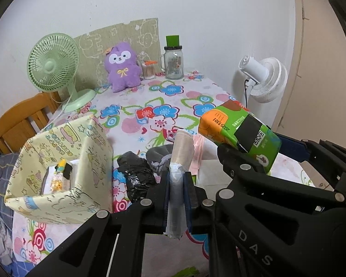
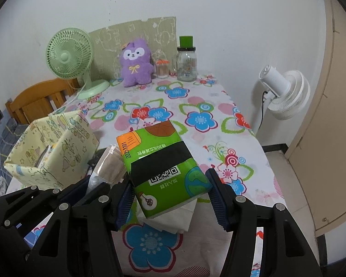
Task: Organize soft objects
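Note:
My left gripper (image 1: 176, 196) is shut on a clear plastic pack of beige cloth (image 1: 181, 161), held upright above the table's near edge; the pack also shows in the right wrist view (image 2: 108, 168). My right gripper (image 2: 170, 198) is shut on a green and orange tissue pack (image 2: 161, 159), held above the table; it also shows in the left wrist view (image 1: 240, 133). A yellow patterned box (image 1: 57, 168) stands open at the left, with packets inside; it also shows in the right wrist view (image 2: 50, 154). A black bag (image 1: 136, 170) and a grey cloth (image 1: 159, 157) lie under the left gripper.
A purple plush (image 1: 122, 67), a green fan (image 1: 55, 67), a glass jar (image 1: 173, 62) and a cotton-swab tub (image 1: 148, 69) stand at the back of the floral table (image 1: 173, 101). A white fan (image 1: 263, 78) stands right of the table. White cloth (image 2: 173, 217) lies below the tissue pack.

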A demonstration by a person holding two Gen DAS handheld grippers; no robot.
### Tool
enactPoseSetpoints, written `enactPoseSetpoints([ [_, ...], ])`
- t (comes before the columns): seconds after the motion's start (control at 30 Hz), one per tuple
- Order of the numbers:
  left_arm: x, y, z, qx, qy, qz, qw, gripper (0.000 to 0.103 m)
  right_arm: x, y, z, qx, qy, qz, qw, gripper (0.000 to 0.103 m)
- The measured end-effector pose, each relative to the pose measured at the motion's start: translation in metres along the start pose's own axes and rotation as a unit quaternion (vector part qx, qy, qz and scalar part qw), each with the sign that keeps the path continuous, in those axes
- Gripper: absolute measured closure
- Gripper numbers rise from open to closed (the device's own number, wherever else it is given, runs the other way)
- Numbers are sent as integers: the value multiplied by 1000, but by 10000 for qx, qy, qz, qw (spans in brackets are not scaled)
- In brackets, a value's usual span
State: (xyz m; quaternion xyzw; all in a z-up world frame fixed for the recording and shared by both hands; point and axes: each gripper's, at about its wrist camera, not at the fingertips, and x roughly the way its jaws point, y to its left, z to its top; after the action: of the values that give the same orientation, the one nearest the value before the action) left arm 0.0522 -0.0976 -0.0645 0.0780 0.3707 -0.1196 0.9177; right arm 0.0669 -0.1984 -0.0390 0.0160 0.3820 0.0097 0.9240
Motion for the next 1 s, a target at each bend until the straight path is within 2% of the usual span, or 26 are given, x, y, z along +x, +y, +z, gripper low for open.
enactPoseSetpoints([
  [1.0,-55,16,32,112,-502,-50,9987,93,-54,24,39,-88,-548,-22,9985,40],
])
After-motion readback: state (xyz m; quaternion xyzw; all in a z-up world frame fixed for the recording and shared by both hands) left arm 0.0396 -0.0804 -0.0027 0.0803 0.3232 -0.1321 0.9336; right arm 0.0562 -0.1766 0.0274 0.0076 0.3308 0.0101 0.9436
